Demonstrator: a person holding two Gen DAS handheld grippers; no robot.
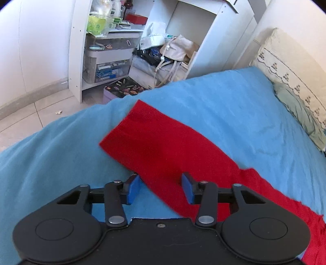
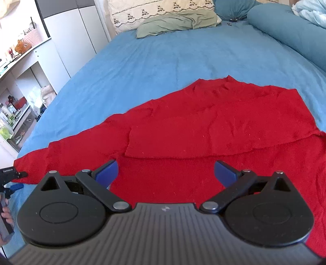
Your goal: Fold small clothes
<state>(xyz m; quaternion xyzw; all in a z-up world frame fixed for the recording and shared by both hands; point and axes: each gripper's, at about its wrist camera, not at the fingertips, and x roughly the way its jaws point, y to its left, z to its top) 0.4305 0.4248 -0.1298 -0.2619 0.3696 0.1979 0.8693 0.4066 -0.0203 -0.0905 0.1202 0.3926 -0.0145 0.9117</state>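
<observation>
A red garment [image 2: 214, 126] lies spread on the blue bedsheet [image 2: 154, 59], one sleeve folded over its body, the other sleeve [image 1: 159, 146] stretched out toward the bed's edge. My left gripper [image 1: 161, 188] is open, its blue pads on either side of that sleeve's edge, close above the sheet. It also shows in the right wrist view [image 2: 12, 179] at the sleeve's end. My right gripper [image 2: 166, 173] is open and empty, hovering over the garment's near hem.
White shelves [image 1: 110, 53] full of boxes and bags [image 1: 175, 51] stand beyond the bed's edge, above a tiled floor [image 1: 30, 114]. Pillows [image 2: 163, 18] lie at the head of the bed. A rolled blue duvet [image 2: 289, 30] lies along the right side.
</observation>
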